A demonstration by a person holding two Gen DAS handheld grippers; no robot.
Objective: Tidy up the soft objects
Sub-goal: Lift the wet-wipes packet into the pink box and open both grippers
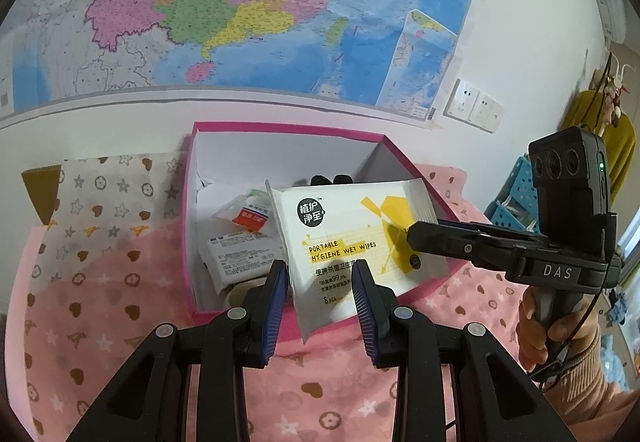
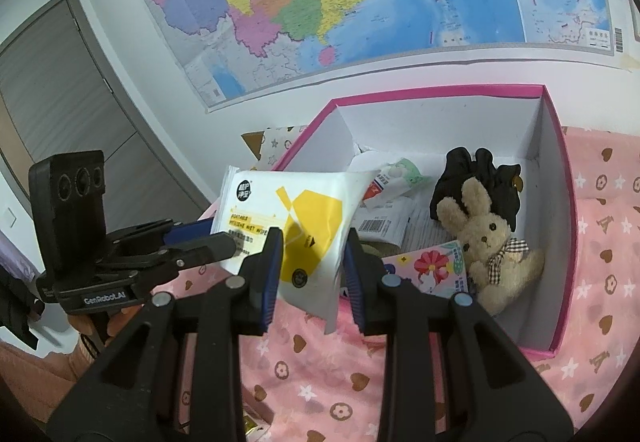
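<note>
We grip a white-and-yellow wipes pack [image 1: 352, 238] with both tongs: left gripper [image 1: 322, 274] at its 6 o'clock edge, right gripper [image 2: 312, 242] at 3. Pack hangs over the pink box [image 2: 560, 178]. Print reads "PORTABLE HYGIENE WET WIPES".

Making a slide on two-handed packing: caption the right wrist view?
Both tongs hold a wet wipes pack over a pink box containing a plush bunny.

Wall: white, with a big colourful map [image 1: 224, 6] stuck on it.
Sockets: two white ones [image 1: 474, 104] beside the map.
Door: grey [image 2: 60, 90].
</note>
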